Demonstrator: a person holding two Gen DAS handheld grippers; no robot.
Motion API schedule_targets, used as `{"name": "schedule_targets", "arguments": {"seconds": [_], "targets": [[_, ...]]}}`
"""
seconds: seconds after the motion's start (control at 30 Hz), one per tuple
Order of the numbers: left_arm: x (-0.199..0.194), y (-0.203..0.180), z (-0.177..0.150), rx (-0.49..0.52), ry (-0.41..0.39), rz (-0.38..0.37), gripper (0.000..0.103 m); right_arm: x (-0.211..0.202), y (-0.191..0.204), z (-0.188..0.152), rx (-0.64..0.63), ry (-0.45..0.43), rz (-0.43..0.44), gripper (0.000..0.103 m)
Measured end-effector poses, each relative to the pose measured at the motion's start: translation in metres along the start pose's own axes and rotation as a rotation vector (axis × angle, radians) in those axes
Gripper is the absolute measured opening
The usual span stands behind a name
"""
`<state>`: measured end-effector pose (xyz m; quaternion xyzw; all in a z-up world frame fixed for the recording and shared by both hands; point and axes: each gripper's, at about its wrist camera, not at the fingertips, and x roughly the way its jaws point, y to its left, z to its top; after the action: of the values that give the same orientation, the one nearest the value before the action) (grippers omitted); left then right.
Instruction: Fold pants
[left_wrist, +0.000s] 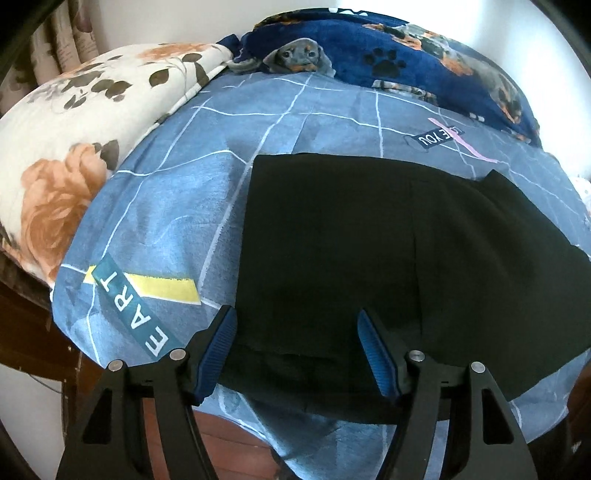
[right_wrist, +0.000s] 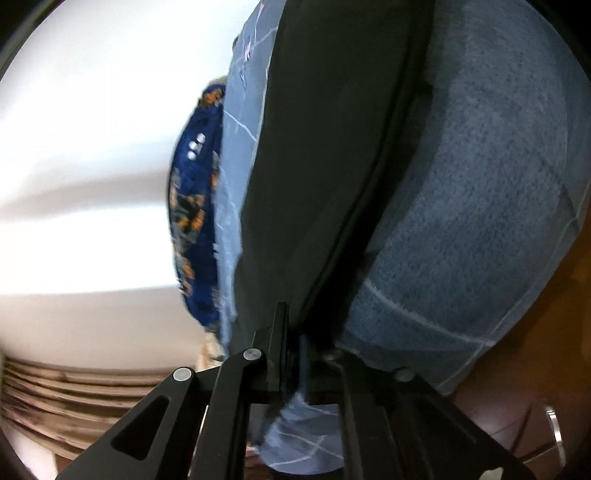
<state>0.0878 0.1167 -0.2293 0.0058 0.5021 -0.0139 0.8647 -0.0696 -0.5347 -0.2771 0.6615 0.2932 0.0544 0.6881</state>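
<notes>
The black pants (left_wrist: 354, 251) lie folded on a bed covered by a blue-grey sheet (left_wrist: 166, 206) with thin white grid lines. In the left wrist view they fill the centre and right of the frame as a flat, dark, roughly rectangular stack, their near edge reaching the bed's front edge at the bottom of the picture. A teal label with white letters and a yellow stripe (left_wrist: 147, 288) is printed on the sheet to the left of the pants, and a small dark label crossed by a pink stripe (left_wrist: 448, 138) lies above them, toward the upper right.

The left hand-held gripper (left_wrist: 297, 354) points down at the near edge of the pants with its jaws apart. The blue ribbed pads (left_wrist: 218, 350) stand on either side of that edge, and the cloth lies between them without either pad pressing on it.

In the right wrist view the picture is rolled, so the bed runs up the frame. The right hand-held gripper (right_wrist: 291, 347) sits at the bottom centre with its jaws nearly together, clamped on a dark edge of the pants (right_wrist: 325, 177); the sheet (right_wrist: 480, 221) bulges to the right of it.

A cream pillow with orange flowers (left_wrist: 74, 147) lies at the upper left of the left view, and a navy blanket with dog and paw prints (left_wrist: 406, 59) is bunched along the top. A white wall (right_wrist: 92, 166) fills the left of the right view.
</notes>
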Motion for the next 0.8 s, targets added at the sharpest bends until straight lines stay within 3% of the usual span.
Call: {"name": "schedule_targets", "arguments": {"seconds": [0.1, 0.2, 0.37, 0.4, 0.5, 0.57, 0.8], "targets": [[0.001, 0.004, -0.003, -0.017, 0.003, -0.009, 0.069, -0.014, -0.011, 0.008, 0.056, -0.044, 0.061, 0.012], [0.002, 0.008, -0.004, -0.024, 0.007, -0.012, 0.072, -0.036, -0.016, 0.021, 0.057, -0.123, 0.054, 0.008], [0.004, 0.012, -0.003, -0.047, 0.016, -0.022, 0.074, -0.079, -0.024, 0.051, 0.078, -0.248, 0.051, 0.011], [0.003, 0.011, -0.003, -0.041, 0.015, -0.017, 0.074, -0.09, -0.028, 0.057, 0.097, -0.275, 0.058, 0.012], [0.001, 0.006, -0.002, -0.023, 0.006, 0.001, 0.074, -0.127, -0.04, 0.066, 0.135, -0.391, 0.076, 0.034], [-0.004, 0.002, 0.0, -0.007, -0.011, 0.027, 0.074, -0.145, -0.044, 0.073, 0.148, -0.446, 0.088, 0.038], [-0.036, -0.017, 0.006, 0.02, -0.126, -0.007, 0.074, -0.138, -0.03, 0.097, 0.089, -0.386, -0.011, 0.038]]}}
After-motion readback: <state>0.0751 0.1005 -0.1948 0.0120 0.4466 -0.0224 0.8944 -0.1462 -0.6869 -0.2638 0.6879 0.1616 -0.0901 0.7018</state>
